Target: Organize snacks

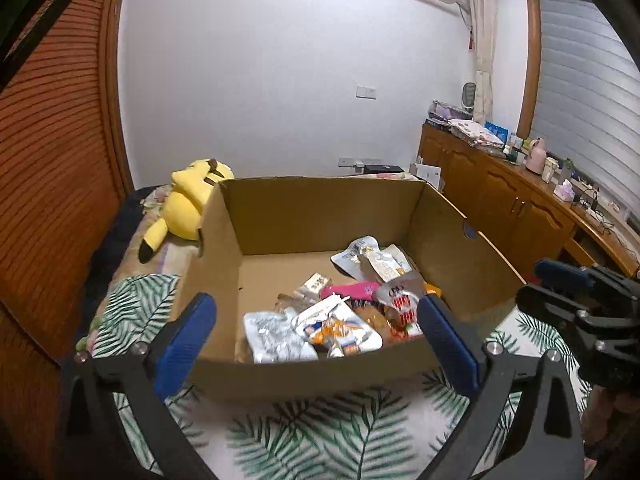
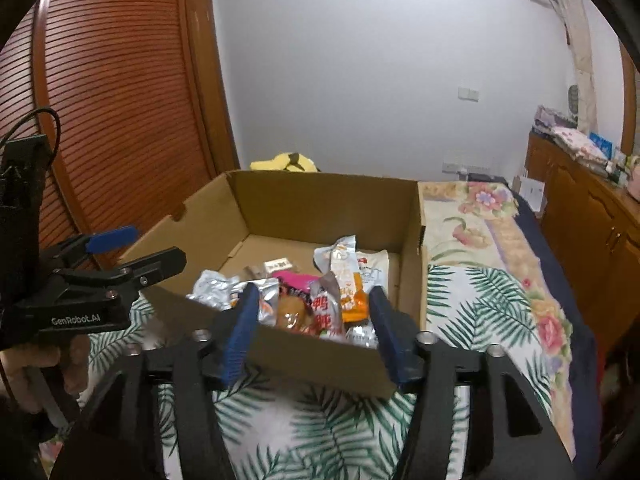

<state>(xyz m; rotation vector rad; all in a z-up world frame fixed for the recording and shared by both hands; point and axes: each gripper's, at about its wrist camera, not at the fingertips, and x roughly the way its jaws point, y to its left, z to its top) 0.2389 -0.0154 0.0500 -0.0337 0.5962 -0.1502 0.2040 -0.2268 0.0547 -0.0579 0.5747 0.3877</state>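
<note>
Snacks [image 1: 340,312] in box [image 1: 320,208] just ahead of both claws [image 1: 316,340] [image 2: 312,332], spread wide, empty.

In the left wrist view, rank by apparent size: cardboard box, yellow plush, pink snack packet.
1. cardboard box
2. yellow plush, though it lies farther from the camera
3. pink snack packet, partly covered by other packets

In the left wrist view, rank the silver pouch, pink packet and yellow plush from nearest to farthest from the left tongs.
1. silver pouch, front of the cardboard box, just beyond the left tongs.
2. pink packet, mid-box.
3. yellow plush, behind the box, left.
</note>
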